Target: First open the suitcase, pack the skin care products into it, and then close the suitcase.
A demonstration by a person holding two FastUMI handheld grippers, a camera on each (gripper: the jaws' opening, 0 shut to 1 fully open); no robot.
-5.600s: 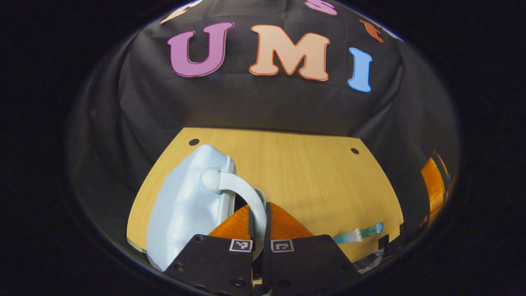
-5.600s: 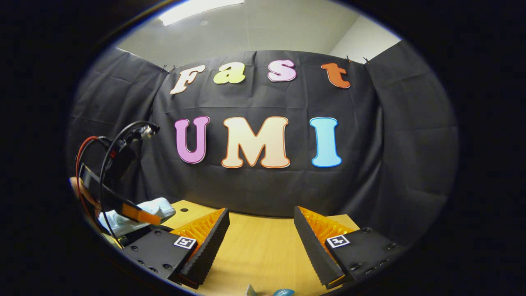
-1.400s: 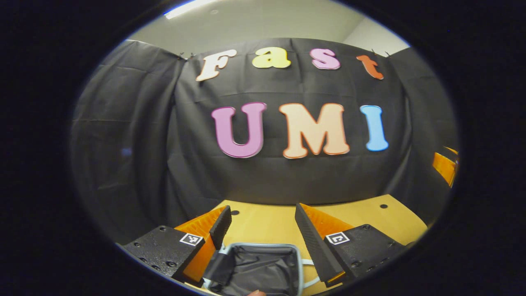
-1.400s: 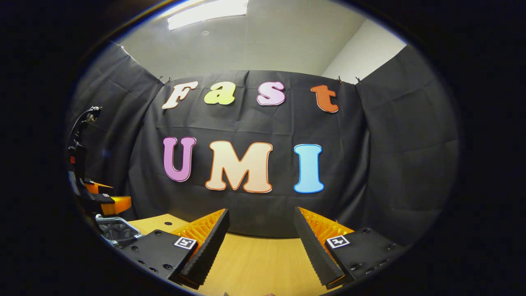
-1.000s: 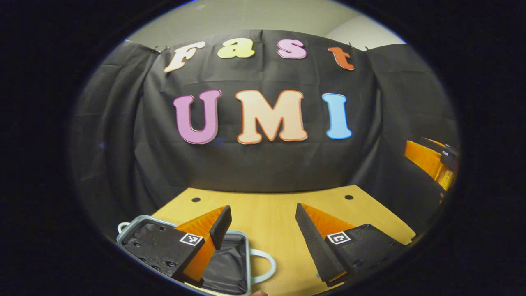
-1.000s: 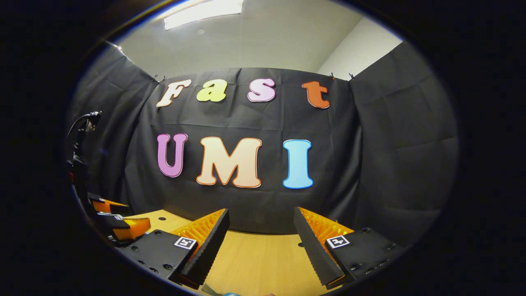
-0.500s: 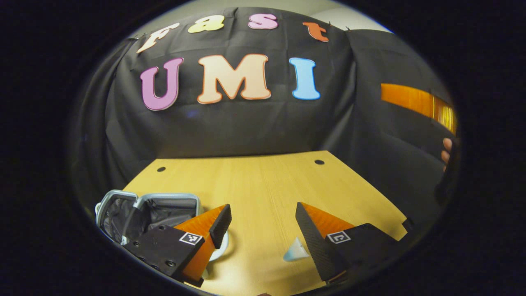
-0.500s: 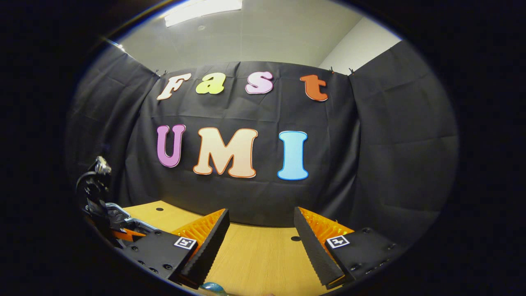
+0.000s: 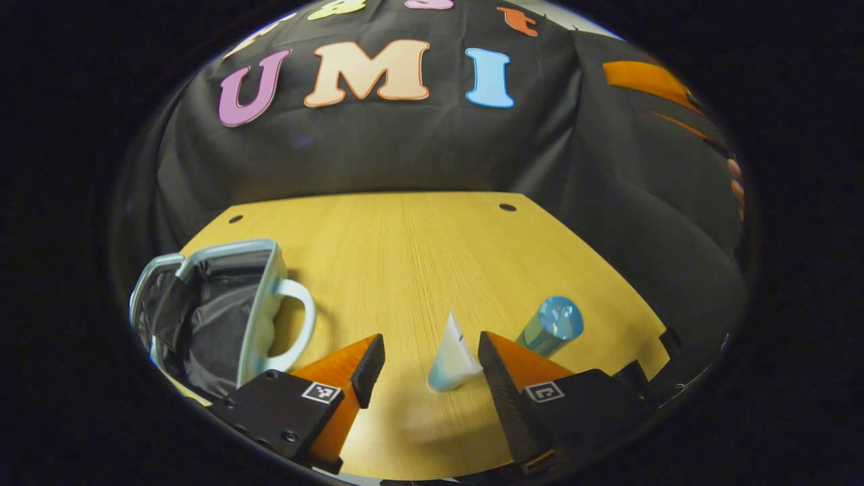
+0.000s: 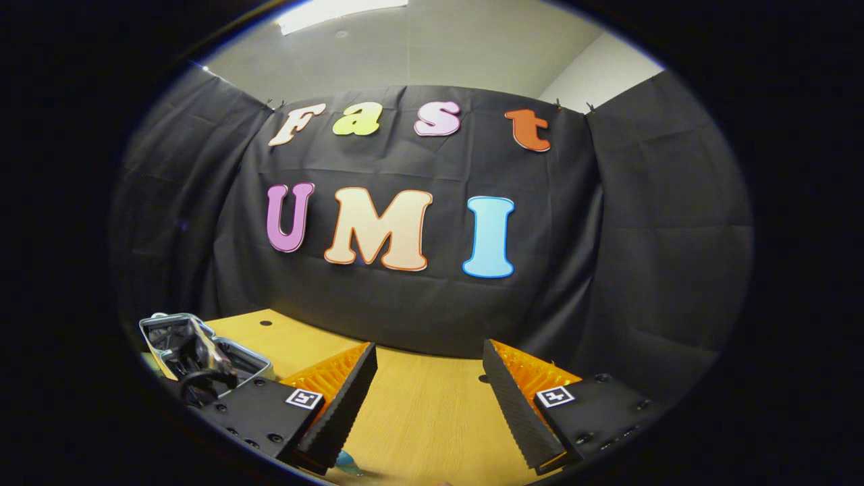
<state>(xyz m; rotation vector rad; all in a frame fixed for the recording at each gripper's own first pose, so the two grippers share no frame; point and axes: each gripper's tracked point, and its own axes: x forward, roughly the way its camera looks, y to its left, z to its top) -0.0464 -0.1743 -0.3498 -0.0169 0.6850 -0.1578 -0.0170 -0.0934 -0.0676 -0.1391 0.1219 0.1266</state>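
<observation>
Since the suitcase (image 9: 209, 317) already lies open on the wooden table (image 9: 418, 243), its dark lining exposed and its pale handle sticking out to the side, step 1 of the task looks done. Packing has not started as far as the left gripper view shows: the skin care tube (image 9: 453, 351), white with a blue-green cap (image 9: 550, 327), lies on the table well apart from the case, and nothing recognisable sits inside the lining. The left gripper (image 9: 426, 358) hovers over the tube with its jaws spread wide and empty, the flat crimped end of the tube lying between the 2 fingers. The right gripper (image 10: 429, 388) is also spread wide and holds nothing; in its view the open suitcase (image 10: 196, 347) sits at the far left of the table. Judging from this, what remains is grasping the tube, placing it in the case, and shutting the lid.
</observation>
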